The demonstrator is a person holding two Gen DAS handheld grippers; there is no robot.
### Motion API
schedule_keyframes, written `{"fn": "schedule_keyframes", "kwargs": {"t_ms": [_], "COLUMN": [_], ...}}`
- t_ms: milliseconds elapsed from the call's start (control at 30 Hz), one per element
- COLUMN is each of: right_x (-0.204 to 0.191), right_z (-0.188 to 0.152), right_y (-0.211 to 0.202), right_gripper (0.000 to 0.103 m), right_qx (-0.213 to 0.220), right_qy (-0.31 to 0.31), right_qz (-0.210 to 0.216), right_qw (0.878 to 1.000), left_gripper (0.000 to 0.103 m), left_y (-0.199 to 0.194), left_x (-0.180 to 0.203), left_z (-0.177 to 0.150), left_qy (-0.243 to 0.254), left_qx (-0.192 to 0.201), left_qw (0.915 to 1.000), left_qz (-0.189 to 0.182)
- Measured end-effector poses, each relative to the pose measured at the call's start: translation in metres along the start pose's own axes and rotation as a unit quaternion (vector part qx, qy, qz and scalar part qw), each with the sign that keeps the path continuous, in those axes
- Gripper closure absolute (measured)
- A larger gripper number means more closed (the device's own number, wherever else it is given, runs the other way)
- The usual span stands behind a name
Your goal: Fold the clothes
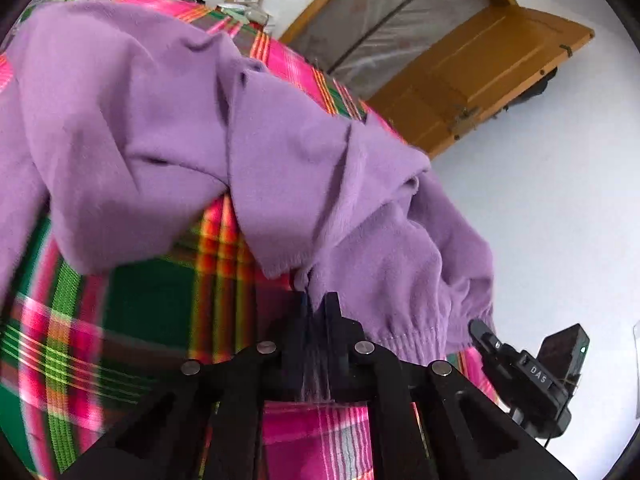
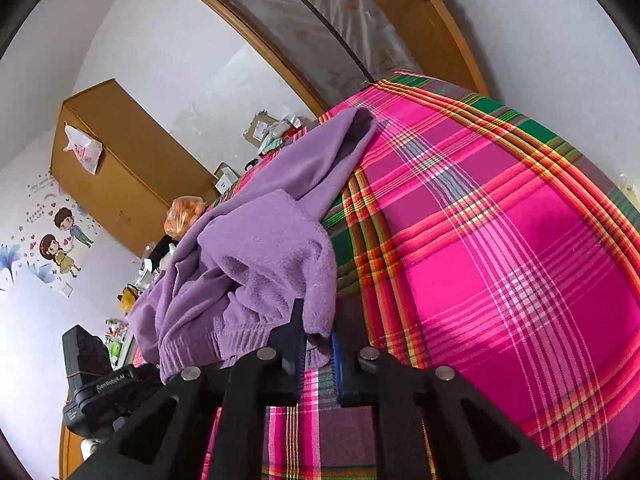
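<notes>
A purple fleece sweater [image 1: 160, 120] lies rumpled on a bed covered with a pink, green and red plaid cloth [image 1: 152, 300]. My left gripper [image 1: 316, 302] is shut on an edge of the sweater near a gathered cuff [image 1: 420, 340]. In the right wrist view the sweater [image 2: 256, 248] is bunched at the left, its ribbed hem [image 2: 200, 344] facing me. My right gripper [image 2: 316, 332] is shut on a corner of the sweater beside that hem. Each gripper shows in the other's view: the right one [image 1: 520, 368] and the left one [image 2: 100, 388].
The plaid cloth [image 2: 500, 220] stretches bare to the right of the sweater. A wooden door [image 1: 460, 80] and white walls stand beyond the bed. A brown wardrobe [image 2: 120, 168], an orange bag [image 2: 186, 212] and cardboard boxes [image 2: 260, 128] crowd the far side.
</notes>
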State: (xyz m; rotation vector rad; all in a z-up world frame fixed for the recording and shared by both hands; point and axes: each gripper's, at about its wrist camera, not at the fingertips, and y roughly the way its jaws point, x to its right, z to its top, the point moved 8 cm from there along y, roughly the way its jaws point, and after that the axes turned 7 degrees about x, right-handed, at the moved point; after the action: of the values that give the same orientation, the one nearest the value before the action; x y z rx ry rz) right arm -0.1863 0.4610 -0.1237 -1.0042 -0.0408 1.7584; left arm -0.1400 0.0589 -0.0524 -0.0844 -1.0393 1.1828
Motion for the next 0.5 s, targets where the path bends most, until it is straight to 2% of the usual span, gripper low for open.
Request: {"fn": "schedule_keyframes", "kwargs": {"t_ms": [167, 267, 367, 500], "right_x": [-0.016, -0.034, -0.073, -0.138], "right_z": [-0.012, -0.026, -0.037, -0.039], "right_y": [-0.013, -0.026, -0.05, -0.094], "right_gripper": [0.094, 0.094, 0.094, 0.094], "right_qx": [-0.005, -0.013, -0.018, -0.001], "right_qy": [-0.003, -0.006, -0.03, -0.086], "right_qz": [0.033, 0.064, 0.11, 0.177], "right_qw": [0.999, 0.998, 0.993, 0.98], "left_gripper": [0.097, 0.098, 0.098, 0.098], "left_y": [-0.016, -0.042, -0.073, -0.111], "left_x": [-0.001, -0.006, -0.016, -0.026], "left_z": [0.008, 0.022, 0.039, 0.058], "left_qy": [0.028, 0.037, 0.035, 0.03], "left_qx": [0.02, 0.05, 0.079, 0.12], "left_qw": [0.9994, 0.9981, 0.9962, 0.9923], "left_qz": [0.007, 0.002, -0.002, -0.003]}}
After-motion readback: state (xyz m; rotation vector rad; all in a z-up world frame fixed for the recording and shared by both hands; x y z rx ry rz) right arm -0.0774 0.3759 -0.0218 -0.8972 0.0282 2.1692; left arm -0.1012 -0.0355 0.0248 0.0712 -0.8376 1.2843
